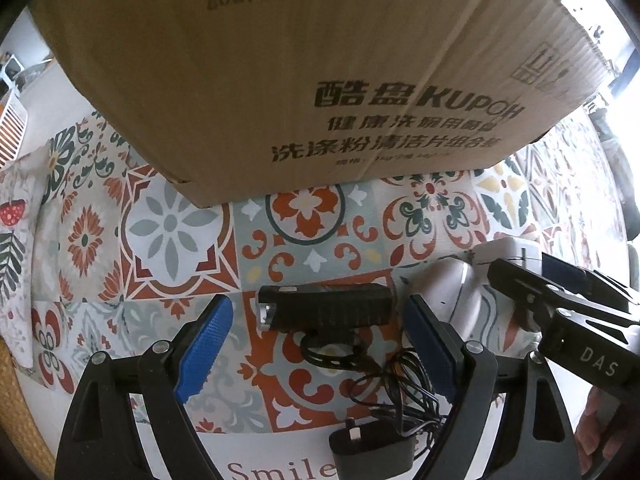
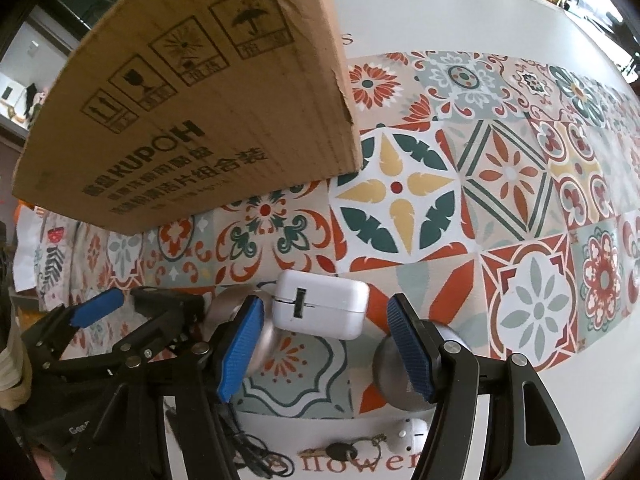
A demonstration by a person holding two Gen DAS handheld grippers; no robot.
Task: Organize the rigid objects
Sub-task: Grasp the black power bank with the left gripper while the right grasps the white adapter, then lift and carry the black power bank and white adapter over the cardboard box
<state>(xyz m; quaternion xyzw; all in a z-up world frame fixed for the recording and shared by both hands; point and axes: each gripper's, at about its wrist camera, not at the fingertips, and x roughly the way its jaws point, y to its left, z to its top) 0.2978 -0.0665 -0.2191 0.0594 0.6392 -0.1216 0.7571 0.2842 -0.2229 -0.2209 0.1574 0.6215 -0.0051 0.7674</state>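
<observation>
Left gripper [image 1: 318, 344]: my blue pads [image 1: 204, 344] stand spread wide, pointing steeply down. A black bike light [image 1: 324, 306] lies crosswise on the cloth in the gap between them; neither pad touches it. Its thin black cord [image 1: 394, 376] tangles back toward a black plug adapter [image 1: 370, 450] near my wrist.

Right gripper [image 2: 326, 350]: jaws parted, narrower than the left, nothing pinched. A white charger block [image 2: 320, 310] lies just past the fingertips, in line with the gap, not touching the pads. A silver rounded object [image 2: 262, 344] shows behind my left-hand pad and another silver ball [image 2: 390, 376] behind the right-hand one (contact with either: cannot tell). Near my wrist lie a small white earbud case [image 2: 410, 432] and a key on a ring [image 2: 340, 449].

The two grippers sit near each other; each appears in the other's view.

Surface: tablecloth [image 2: 500, 184] printed with tile patterns in red, teal, grey and yellow, white border with lettering. A large cardboard box [image 1: 260, 60] stands on it beyond both grippers, printed "KUPOH" with handling symbols.

Room: only blurred bright edges; details illegible.
</observation>
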